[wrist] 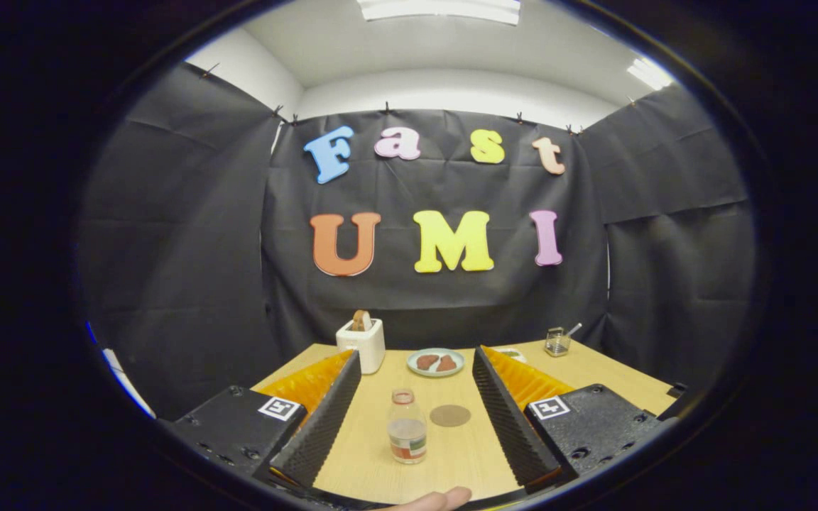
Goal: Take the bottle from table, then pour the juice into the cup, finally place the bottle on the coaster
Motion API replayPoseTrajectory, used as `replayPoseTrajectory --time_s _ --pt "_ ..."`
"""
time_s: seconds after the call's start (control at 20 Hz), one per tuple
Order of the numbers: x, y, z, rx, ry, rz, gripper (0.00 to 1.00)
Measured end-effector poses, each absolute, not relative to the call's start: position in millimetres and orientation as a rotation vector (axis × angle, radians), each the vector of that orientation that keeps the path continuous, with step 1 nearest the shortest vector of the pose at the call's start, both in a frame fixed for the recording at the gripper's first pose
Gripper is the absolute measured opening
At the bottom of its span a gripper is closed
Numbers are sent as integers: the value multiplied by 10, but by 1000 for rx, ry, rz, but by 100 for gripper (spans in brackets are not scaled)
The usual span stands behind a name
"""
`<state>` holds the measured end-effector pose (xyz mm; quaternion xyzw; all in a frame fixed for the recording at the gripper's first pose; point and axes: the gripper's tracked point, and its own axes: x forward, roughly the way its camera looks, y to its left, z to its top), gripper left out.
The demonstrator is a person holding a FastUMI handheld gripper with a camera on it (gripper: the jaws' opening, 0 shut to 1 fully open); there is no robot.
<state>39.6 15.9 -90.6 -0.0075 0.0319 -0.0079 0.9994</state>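
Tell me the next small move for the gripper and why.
Probably ease the gripper straight forward and a little lower, fingers kept open, until the bottle stands between them. The bottle is upright on the table, roughly centred in the wide gap, and neither finger touches it yet. The coaster lies just beside it to the right, so come in straight.

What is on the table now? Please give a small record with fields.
gripper: jaws open, holding nothing
bottle: upright on the table, between the jaws
coaster: flat, just right of the bottle, apart from it
plate: beyond the coaster, two brown pieces on it
toaster: left of the plate
glass cup: far right
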Motion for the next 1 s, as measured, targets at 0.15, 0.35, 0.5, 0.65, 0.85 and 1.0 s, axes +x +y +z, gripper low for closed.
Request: replayPoseTrajectory --time_s 0.15,0.35,0.5,0.65,0.85,1.0 --pt "522 250 -1142 -9 89 -11 100" --pt "661 265 -1427 -9 109 -27 100" --pt "791 282 -1608 -15 104 -33 100" --pt "929 249 -1852 -28 115 -50 100" --pt "1066 197 -2119 -6 102 -82 100" --pt "1150 172 -2281 -34 101 -102 100"
